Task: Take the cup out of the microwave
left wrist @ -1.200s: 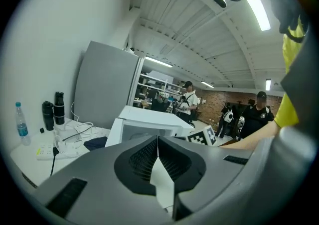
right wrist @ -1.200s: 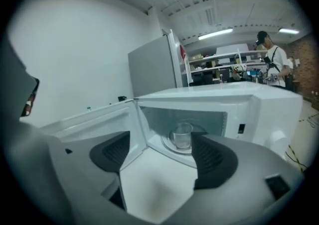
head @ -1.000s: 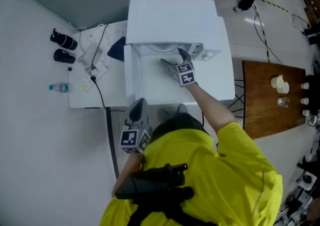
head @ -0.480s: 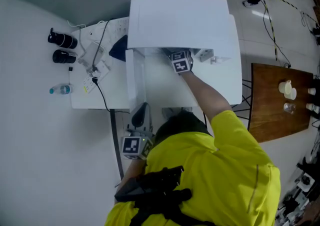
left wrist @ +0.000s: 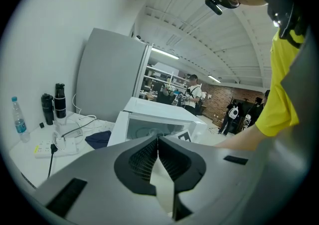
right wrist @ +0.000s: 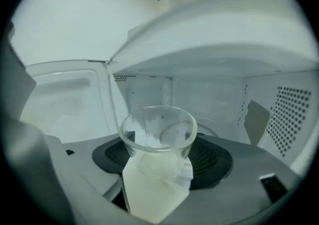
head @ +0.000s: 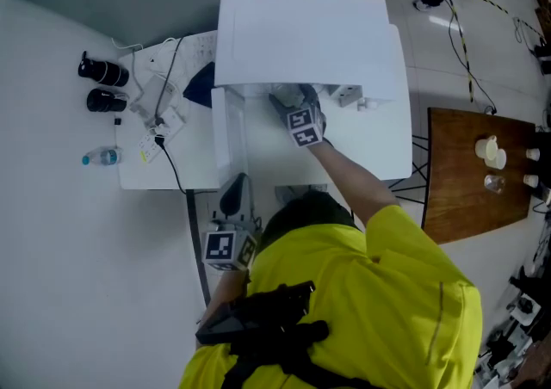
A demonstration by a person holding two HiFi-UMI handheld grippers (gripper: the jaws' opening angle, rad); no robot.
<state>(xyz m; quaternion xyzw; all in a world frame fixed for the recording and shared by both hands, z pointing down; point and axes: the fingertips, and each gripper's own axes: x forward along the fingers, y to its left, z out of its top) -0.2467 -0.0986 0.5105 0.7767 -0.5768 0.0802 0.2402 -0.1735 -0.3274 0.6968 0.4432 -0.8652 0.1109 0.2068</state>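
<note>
A clear glass cup [right wrist: 158,137] sits upright between the dark pads of my right gripper [right wrist: 158,155]. The jaws are closing and the pads press its lower sides. Behind it lies the white microwave cavity [right wrist: 214,99], with the open door [right wrist: 65,104] on the left. From the head view, the right gripper [head: 286,105] reaches just under the front edge of the microwave [head: 306,30], and the cup is hidden there. My left gripper [head: 234,196] hangs low at the table's near edge. Its jaws meet, shut on nothing [left wrist: 158,142].
The microwave door [head: 225,133] swings out to the left. Two black bottles [head: 103,84], a water bottle [head: 102,157], cables with a power strip [head: 159,120] and a dark cloth [head: 200,86] lie on the white table to the left. A wooden table [head: 456,198] with small cups stands on the right.
My right gripper reached deeper into the microwave, then drew back toward the person. The left gripper stayed low at the table edge.
</note>
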